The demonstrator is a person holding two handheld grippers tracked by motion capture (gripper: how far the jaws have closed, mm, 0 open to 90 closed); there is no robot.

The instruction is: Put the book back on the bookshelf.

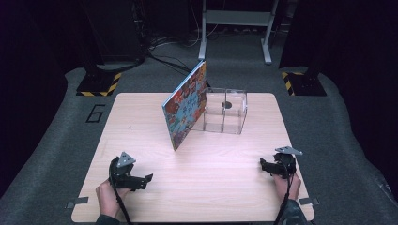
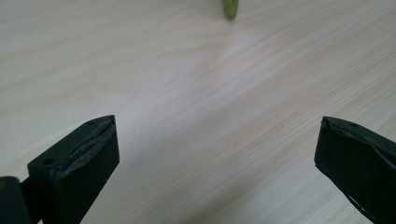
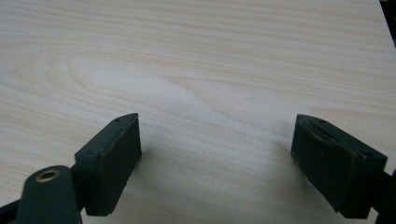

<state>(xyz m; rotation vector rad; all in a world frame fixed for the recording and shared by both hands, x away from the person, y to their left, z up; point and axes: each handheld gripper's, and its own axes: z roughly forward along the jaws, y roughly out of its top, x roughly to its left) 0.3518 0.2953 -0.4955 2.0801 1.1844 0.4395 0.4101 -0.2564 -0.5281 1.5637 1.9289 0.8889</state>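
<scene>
Colourful book standing on edge mid-counter, leaning against clear divided box. Left gripper and right gripper low near front corners, fingers apart, empty. Likely pre-reach; next: approaching the book squarely.

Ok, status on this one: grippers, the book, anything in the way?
Left gripper open, right gripper open, both low at near edge. Colourful book upright on edge, leaning against clear box. Nothing between.
</scene>
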